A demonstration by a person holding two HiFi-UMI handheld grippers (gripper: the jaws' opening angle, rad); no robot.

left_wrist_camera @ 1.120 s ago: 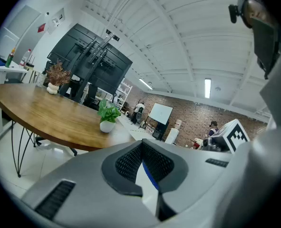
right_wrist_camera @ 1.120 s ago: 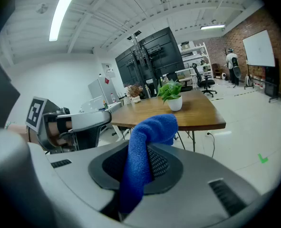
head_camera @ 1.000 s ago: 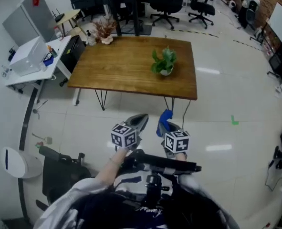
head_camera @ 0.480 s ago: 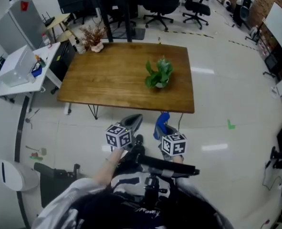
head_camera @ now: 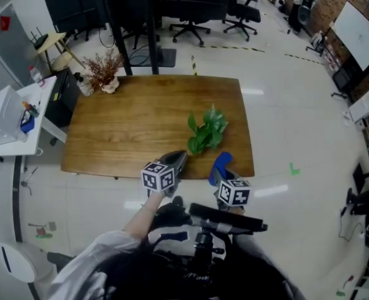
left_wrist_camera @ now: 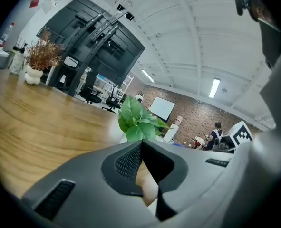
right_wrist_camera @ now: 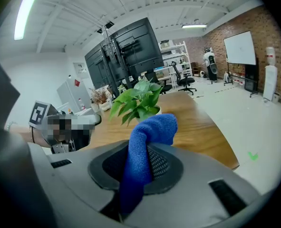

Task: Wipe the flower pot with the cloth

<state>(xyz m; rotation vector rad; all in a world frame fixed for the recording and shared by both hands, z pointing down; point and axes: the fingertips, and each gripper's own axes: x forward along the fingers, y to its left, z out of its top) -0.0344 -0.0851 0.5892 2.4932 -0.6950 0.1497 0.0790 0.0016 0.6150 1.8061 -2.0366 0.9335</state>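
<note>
Left tool (head_camera: 179,157) (left_wrist_camera: 141,144): its 2 jaws are closed tip to tip, nothing between them. It hangs over the near edge of the wooden worktop (head_camera: 128,124), pointing at the flower pot.

Right tool (head_camera: 220,167) (right_wrist_camera: 140,156): jaws clamped on a blue cloth (right_wrist_camera: 145,146) (head_camera: 221,162). The cloth runs up between the pads and its top folds over in a rounded lump above the tips. This tool sits just to the right of the left tool, at the worktop's near edge, the 2 tools near each other but apart.

Flower pot (right_wrist_camera: 155,112) (left_wrist_camera: 123,137): small white pot with broad green leaves (head_camera: 204,132), upright on the worktop, near the front right part, just beyond both tools. Neither tool touches it, and the cloth is clear of it too.

Farther out: a dried-flower vase (head_camera: 103,70) (left_wrist_camera: 38,56) stands at the worktop's far left corner, well apart from the pot. Office chairs (head_camera: 193,17) stand behind the worktop on the pale tiled floor (head_camera: 296,124). A whiteboard (head_camera: 359,33) leans at the far right.
</note>
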